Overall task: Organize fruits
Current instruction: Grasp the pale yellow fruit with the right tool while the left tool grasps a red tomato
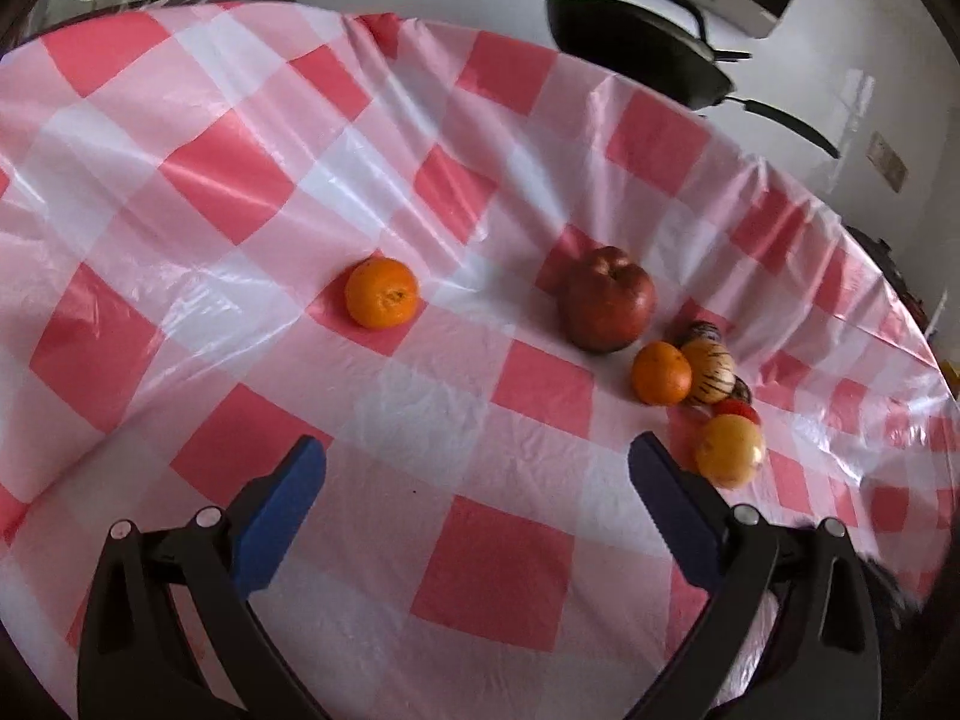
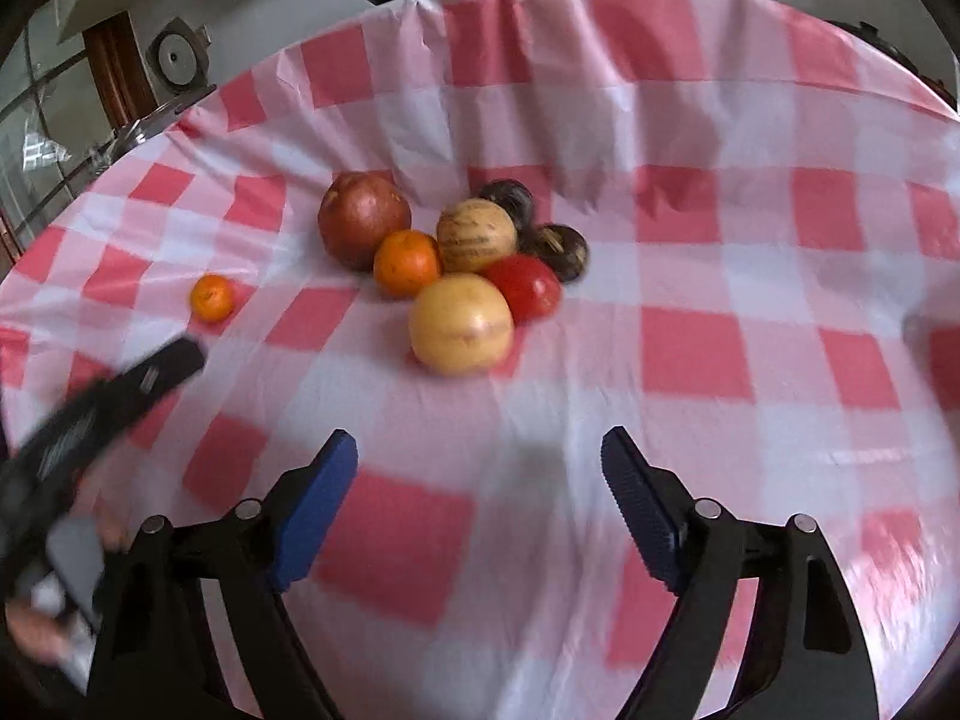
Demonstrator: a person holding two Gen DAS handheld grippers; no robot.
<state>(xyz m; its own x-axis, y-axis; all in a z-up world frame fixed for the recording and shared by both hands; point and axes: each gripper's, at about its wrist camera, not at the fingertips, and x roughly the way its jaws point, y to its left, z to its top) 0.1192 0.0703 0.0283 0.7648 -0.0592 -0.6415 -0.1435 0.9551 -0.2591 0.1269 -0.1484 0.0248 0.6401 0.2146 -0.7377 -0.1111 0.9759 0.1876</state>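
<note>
A lone mandarin (image 1: 381,292) (image 2: 212,297) lies apart on the red-and-white checked cloth. A cluster sits to its right: a red apple (image 1: 606,300) (image 2: 363,219), a second mandarin (image 1: 660,373) (image 2: 407,263), a striped yellow melon (image 1: 711,379) (image 2: 476,234), a red tomato (image 2: 528,287), a large yellow fruit (image 1: 729,450) (image 2: 461,324) and two dark round fruits (image 2: 555,249). My left gripper (image 1: 477,450) is open and empty above the cloth, short of the fruits. My right gripper (image 2: 480,447) is open and empty, just in front of the yellow fruit.
The round table's cloth (image 1: 492,558) is wrinkled and glossy. A black pan (image 1: 636,48) hangs beyond the far edge. The left gripper's body (image 2: 102,408) shows at the left of the right wrist view.
</note>
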